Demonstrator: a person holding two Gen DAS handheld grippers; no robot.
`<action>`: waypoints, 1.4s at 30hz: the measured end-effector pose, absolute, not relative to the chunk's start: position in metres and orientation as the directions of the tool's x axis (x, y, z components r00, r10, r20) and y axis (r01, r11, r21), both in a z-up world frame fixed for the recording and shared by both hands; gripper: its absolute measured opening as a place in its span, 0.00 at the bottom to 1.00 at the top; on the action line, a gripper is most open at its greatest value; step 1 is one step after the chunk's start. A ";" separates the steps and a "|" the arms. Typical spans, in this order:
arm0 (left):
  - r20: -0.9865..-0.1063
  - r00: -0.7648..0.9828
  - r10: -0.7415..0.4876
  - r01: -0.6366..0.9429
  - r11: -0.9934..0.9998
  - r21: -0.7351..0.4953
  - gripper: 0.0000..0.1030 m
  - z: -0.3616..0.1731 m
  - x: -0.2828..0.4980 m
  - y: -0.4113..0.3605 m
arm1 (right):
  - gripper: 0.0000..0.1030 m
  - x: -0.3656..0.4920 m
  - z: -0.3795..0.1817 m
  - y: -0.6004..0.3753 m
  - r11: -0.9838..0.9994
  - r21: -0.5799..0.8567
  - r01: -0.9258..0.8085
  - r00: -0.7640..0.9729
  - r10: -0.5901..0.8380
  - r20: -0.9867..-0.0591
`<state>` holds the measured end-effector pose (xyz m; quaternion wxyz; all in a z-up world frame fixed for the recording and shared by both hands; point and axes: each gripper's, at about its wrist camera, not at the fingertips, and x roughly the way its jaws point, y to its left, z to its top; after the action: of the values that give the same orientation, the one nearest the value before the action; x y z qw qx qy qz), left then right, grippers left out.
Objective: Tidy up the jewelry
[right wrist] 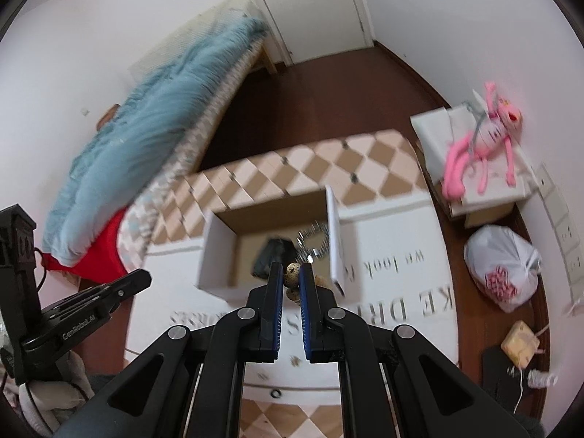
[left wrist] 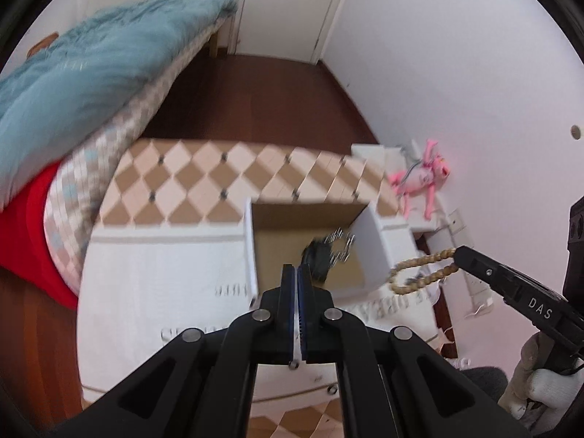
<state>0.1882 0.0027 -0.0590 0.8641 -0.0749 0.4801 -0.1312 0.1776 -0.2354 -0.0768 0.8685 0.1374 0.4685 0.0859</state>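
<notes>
1. The left gripper [left wrist: 296, 268] has its fingers pressed together, blue pads meeting with nothing between them. They hang above the white cloth [left wrist: 157, 266] printed with grey letters that covers the worktop.
2. The right gripper [right wrist: 291, 268] pinches a wooden bead bracelet [right wrist: 293, 273]: a speckled, round bead sits between the two fingertips and another hangs just below. In the left wrist view the bracelet [left wrist: 419, 272] loops down from those fingertips as a string of tan beads, dangling beside the right wall of the box.
3. Just beyond both pairs of fingers stands an open cardboard box [left wrist: 372, 241], white outside and plain brown inside, its flaps upright.
4. On the box floor, ahead of the left fingers, lies a dark, crumpled lump [left wrist: 317, 255], possibly a pouch; blur hides its shape. Touching it on the right is a shiny silver chain [left wrist: 341, 244] in a loose ring.
5. Past the box the cloth ends and a surface of tan and cream diamonds [left wrist: 204, 179] with small dark studs shows.
6. Right of the fingers, farther off, a pink plush toy [right wrist: 481, 149] sprawls on a white box [right wrist: 434, 135]. Nearer on the right, on the dark wood floor, sits a knotted white plastic bag [right wrist: 500, 259].
7. Left and beyond is a bed with a fluffy teal blanket [right wrist: 146, 127], with red fabric [right wrist: 102, 255] at its near end.
</notes>
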 end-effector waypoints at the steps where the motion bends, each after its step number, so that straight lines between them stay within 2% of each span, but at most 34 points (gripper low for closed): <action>1: -0.803 0.514 -0.302 0.165 0.953 -0.253 0.00 -0.051 0.192 0.001 | 0.09 0.182 -0.068 -0.233 0.949 0.314 -0.033 0.555 0.279 -0.784; 4: -0.791 0.523 -0.317 0.190 0.948 -0.254 0.00 -0.037 0.204 -0.002 | 0.09 0.194 -0.052 -0.227 0.954 0.294 -0.058 0.570 0.273 -0.775; 8: -0.811 0.514 -0.278 0.135 0.960 -0.244 0.04 -0.043 0.208 0.006 | 0.09 0.200 -0.044 -0.221 0.956 0.285 -0.071 0.578 0.272 -0.770; 15: -0.921 0.354 -0.164 0.003 0.985 -0.174 0.06 -0.128 0.193 0.023 | 0.09 0.176 -0.085 -0.229 0.951 0.307 -0.016 0.537 0.268 -0.800; 19: -0.947 0.264 -0.180 -0.031 0.980 -0.195 0.09 -0.177 0.181 0.024 | 0.09 0.158 -0.119 -0.233 0.955 0.296 0.021 0.503 0.246 -0.828; 20: -0.953 0.243 -0.182 -0.039 0.980 -0.197 0.11 -0.188 0.179 0.023 | 0.09 0.153 -0.130 -0.234 0.953 0.300 0.034 0.487 0.246 -0.838; 22: -0.955 0.224 -0.196 -0.045 0.976 -0.211 0.42 -0.203 0.178 0.019 | 0.09 0.147 -0.147 -0.235 0.954 0.296 0.051 0.466 0.240 -0.852; 24: -0.956 0.210 -0.203 -0.054 0.974 -0.219 0.47 -0.215 0.179 0.016 | 0.09 0.140 -0.164 -0.239 0.952 0.297 0.075 0.441 0.235 -0.866; 32: -0.959 0.261 -0.113 0.051 0.993 -0.103 0.46 -0.222 0.179 -0.017 | 0.09 0.134 -0.196 -0.248 0.946 0.293 0.140 0.395 0.218 -0.892; 33: -0.956 0.274 -0.103 0.075 0.994 -0.086 0.39 -0.222 0.178 -0.023 | 0.09 0.134 -0.198 -0.250 0.945 0.291 0.146 0.391 0.215 -0.895; 34: -0.953 0.292 -0.079 0.112 0.992 -0.048 0.24 -0.222 0.175 -0.033 | 0.09 0.134 -0.199 -0.251 0.947 0.286 0.148 0.391 0.210 -0.896; 35: -0.951 0.303 -0.066 0.144 0.989 -0.022 0.15 -0.222 0.172 -0.039 | 0.09 0.135 -0.198 -0.251 0.947 0.283 0.150 0.390 0.206 -0.897; 36: -0.950 0.303 -0.075 0.159 0.987 -0.028 0.10 -0.221 0.169 -0.042 | 0.09 0.135 -0.199 -0.252 0.947 0.283 0.153 0.390 0.206 -0.898; 39: -0.951 0.285 -0.124 0.162 0.984 -0.079 0.09 -0.222 0.165 -0.044 | 0.09 0.136 -0.195 -0.253 0.946 0.286 0.154 0.398 0.206 -0.894; 40: -0.949 0.283 -0.139 0.154 0.983 -0.098 0.04 -0.220 0.162 -0.042 | 0.09 0.137 -0.192 -0.254 0.944 0.293 0.154 0.403 0.211 -0.891; 42: -0.945 0.282 -0.165 0.136 0.982 -0.131 0.03 -0.214 0.156 -0.035 | 0.09 0.139 -0.184 -0.254 0.941 0.304 0.148 0.415 0.219 -0.883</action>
<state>0.1561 -0.0347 -0.2140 0.8005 -0.0122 0.5918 -0.0940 0.1386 -0.2543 -0.1835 0.8239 0.1700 0.5402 0.0217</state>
